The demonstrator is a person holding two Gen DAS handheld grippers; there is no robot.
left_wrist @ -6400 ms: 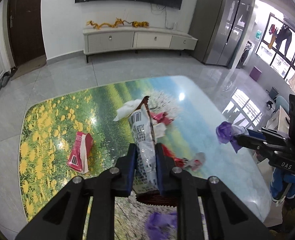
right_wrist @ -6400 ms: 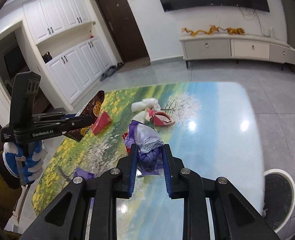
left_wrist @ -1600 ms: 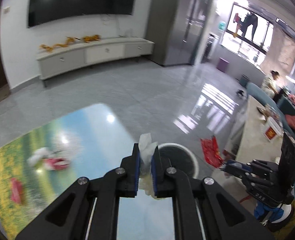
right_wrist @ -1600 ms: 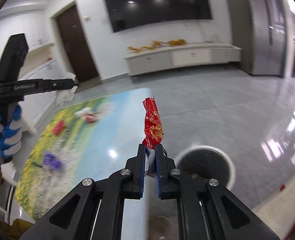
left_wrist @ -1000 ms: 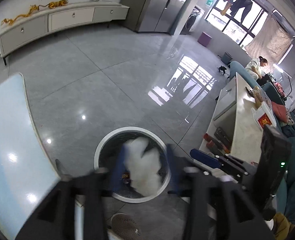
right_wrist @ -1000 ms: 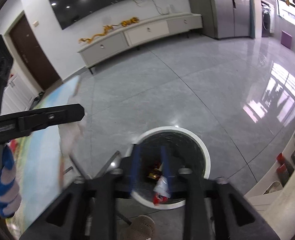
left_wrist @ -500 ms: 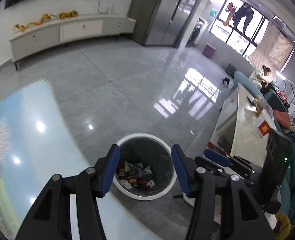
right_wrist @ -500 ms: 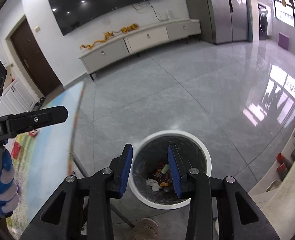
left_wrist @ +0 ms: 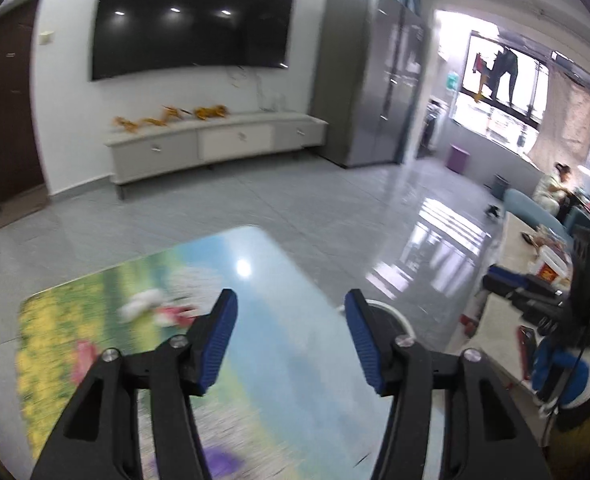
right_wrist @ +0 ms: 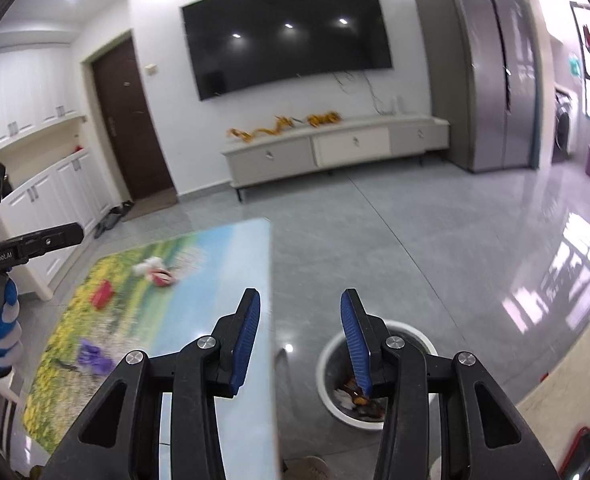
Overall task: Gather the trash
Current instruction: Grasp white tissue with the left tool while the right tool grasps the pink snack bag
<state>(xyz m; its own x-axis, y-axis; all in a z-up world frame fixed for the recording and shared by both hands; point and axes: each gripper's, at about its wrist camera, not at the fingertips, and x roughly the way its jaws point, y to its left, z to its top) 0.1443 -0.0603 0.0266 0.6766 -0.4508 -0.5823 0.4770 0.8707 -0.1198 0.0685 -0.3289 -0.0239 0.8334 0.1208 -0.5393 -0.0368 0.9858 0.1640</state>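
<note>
My left gripper (left_wrist: 291,308) is open and empty above the picture-printed table (left_wrist: 279,360). My right gripper (right_wrist: 299,308) is open and empty, above the table's right edge and the white-rimmed bin (right_wrist: 411,332) on the floor, which holds wrappers (right_wrist: 359,398). Trash lies on the table: a white tissue with a red wrapper (right_wrist: 155,272), a red packet (right_wrist: 102,294) and a purple wrapper (right_wrist: 93,356). The left wrist view shows the tissue (left_wrist: 141,302), the red packet (left_wrist: 83,354), the purple wrapper (left_wrist: 219,460) and the bin rim (left_wrist: 391,312), blurred.
The other hand-held gripper shows at the right of the left wrist view (left_wrist: 535,292) and at the left of the right wrist view (right_wrist: 27,246). A low TV cabinet (right_wrist: 335,148) stands at the far wall. A beige counter (left_wrist: 515,248) is at the right.
Both grippers let their trash fall into the bin and opened. They have since swung up and back from the bin toward the table.
</note>
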